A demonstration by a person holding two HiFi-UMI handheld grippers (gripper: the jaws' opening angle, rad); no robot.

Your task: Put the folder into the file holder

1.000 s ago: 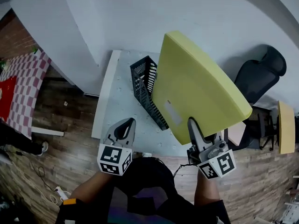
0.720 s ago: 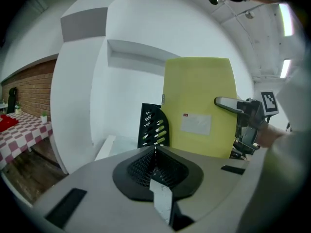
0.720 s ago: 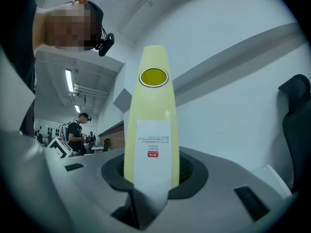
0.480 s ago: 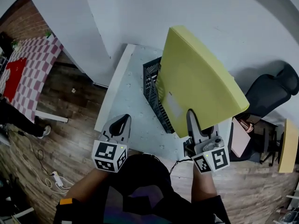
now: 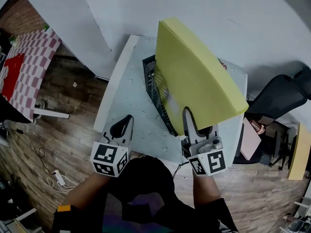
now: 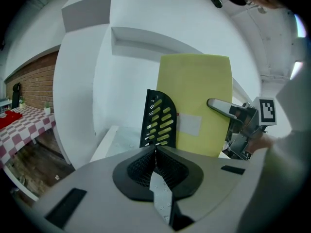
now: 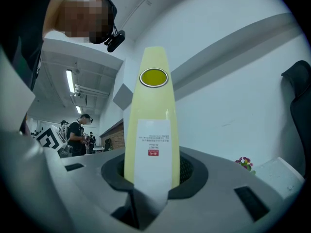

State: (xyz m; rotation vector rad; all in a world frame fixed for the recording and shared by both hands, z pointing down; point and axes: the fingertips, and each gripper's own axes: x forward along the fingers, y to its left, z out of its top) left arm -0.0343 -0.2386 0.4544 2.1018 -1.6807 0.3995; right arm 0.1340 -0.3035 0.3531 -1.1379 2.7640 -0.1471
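Note:
A thick yellow folder point(image 5: 194, 79) stands upright in the air over the white table point(image 5: 131, 101), its spine with a white label point(image 7: 151, 152) facing my right gripper. My right gripper point(image 5: 190, 125) is shut on the folder's lower spine. The black perforated file holder point(image 5: 151, 89) stands on the table just left of the folder, partly hidden behind it; in the left gripper view the file holder point(image 6: 158, 119) overlaps the folder point(image 6: 199, 110). My left gripper point(image 5: 122, 127) hovers at the table's near edge, jaws together with nothing between them.
A white wall rises behind the table. A black office chair point(image 5: 286, 98) stands at the right, with a pink box point(image 5: 249, 140) on the floor beside it. A red checked table point(image 5: 22, 76) stands far left on the wooden floor.
The folder has moved left with my right gripper and now overlaps more of the file holder. My left gripper has shifted slightly left and stays shut.

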